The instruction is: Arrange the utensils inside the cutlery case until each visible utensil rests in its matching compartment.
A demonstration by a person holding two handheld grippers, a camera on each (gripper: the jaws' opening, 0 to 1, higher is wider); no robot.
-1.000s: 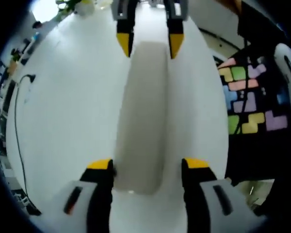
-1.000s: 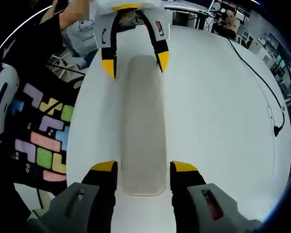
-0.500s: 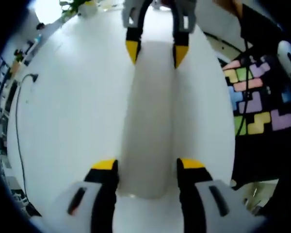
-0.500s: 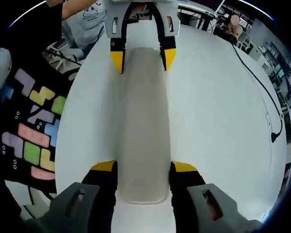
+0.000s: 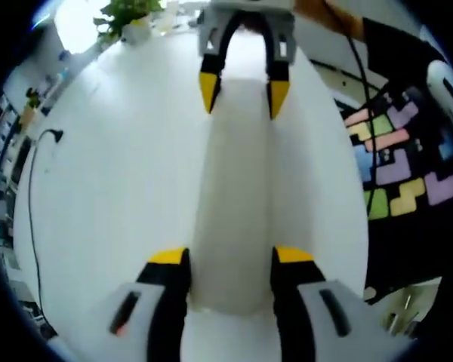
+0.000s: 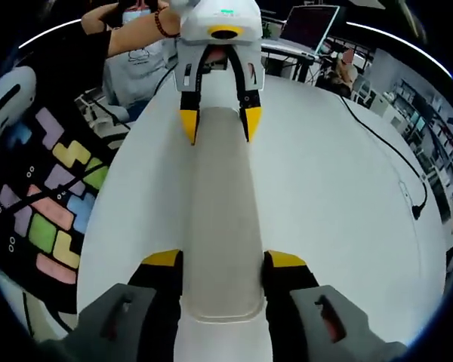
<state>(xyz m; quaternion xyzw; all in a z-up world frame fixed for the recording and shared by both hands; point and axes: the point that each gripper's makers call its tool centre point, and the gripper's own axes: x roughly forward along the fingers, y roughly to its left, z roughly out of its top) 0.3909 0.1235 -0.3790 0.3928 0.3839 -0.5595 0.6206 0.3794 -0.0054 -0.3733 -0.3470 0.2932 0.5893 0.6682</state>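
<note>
Between the yellow-tipped jaws of my left gripper [image 5: 228, 258] lies the near end of the case [image 5: 234, 188], a long pale closed box with rounded corners. It runs straight away from me along the white table [image 5: 113, 173]. My jaws stand either side of that end, hard against its flanks, and I take them to be pinching it, though the contact itself is blurred. At the far end of the case, my right gripper [image 5: 240, 85] comes in facing me, its two yellow tips straddling the case's other end.

From my right gripper [image 6: 225, 262] the same thing reads in mirror: the case [image 6: 217, 211] lies between my jaws at its near end, the yellow tips close against both sides, gripping it as far as I can tell. Ahead, my left gripper [image 6: 218, 124] brackets the far end, tips down beside the case's corners.

No utensils show; the case's top is shut and plain.

Off to the side of the table is a dark mat with coloured block shapes [image 5: 396, 162], seen again from the right gripper [image 6: 49, 204]. A black cable [image 5: 32, 181] trails across the table's far side [image 6: 396, 170]. Beyond the left gripper, a person's arm [image 6: 140, 26] is raised, and a laptop [image 6: 309, 26] stands open behind.
</note>
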